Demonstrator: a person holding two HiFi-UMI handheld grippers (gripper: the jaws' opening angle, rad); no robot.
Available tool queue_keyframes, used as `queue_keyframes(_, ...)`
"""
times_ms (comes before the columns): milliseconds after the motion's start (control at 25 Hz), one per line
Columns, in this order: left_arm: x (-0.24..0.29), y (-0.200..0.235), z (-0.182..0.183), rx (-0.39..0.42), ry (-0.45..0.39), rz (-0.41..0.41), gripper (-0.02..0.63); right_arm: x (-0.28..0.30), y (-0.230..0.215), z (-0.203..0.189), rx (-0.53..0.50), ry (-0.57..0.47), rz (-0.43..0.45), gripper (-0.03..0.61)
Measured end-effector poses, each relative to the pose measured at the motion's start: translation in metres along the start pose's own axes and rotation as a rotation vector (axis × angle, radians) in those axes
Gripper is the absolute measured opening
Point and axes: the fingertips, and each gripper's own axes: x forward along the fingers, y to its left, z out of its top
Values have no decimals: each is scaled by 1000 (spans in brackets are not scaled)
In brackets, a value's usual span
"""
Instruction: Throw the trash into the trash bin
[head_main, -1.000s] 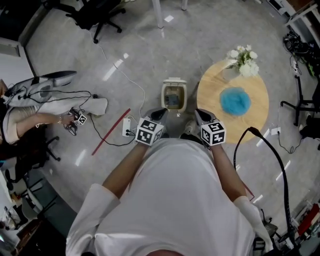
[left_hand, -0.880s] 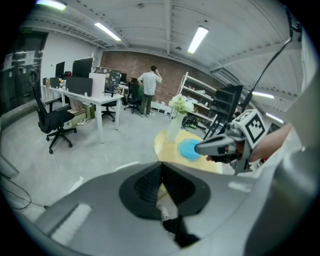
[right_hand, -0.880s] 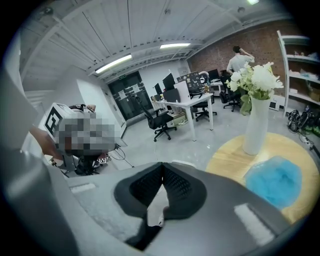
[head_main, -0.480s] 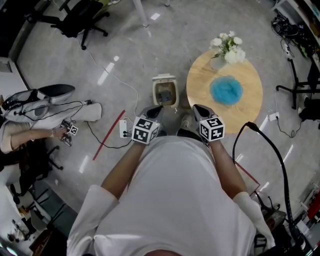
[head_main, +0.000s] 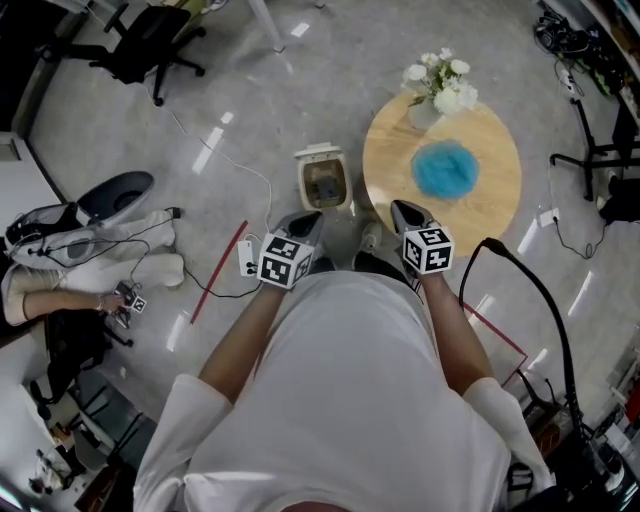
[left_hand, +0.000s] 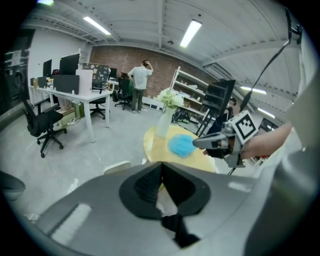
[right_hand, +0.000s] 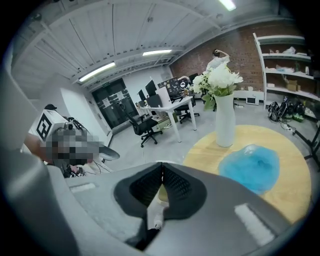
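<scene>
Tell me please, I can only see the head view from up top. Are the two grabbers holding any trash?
Observer: No. The left gripper view shows the left gripper with its jaws together and nothing between them.
Operator: What about the other one?
Observer: The right gripper is shut and empty too, as its own view shows.
Operator: Is that blue blob flat like a puddle?
Observer: Not quite. From the side, the blue crumpled thing is a low, rumpled heap on the round table.
</scene>
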Motion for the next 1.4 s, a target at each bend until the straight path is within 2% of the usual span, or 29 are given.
queue_keyframes(120, 5, -3, 2, 6, 1, -4, 3, -3, -10, 0, 12, -2, -15, 21)
queue_keyframes(680, 24, -12, 13, 11, 2, -9, 3, -16, -64, -9, 47, 8, -97, 34)
queue_keyframes(1400, 50, -20, 29, 3, 12, -14, 4, -23, -126, -10, 75, 45, -161, 61)
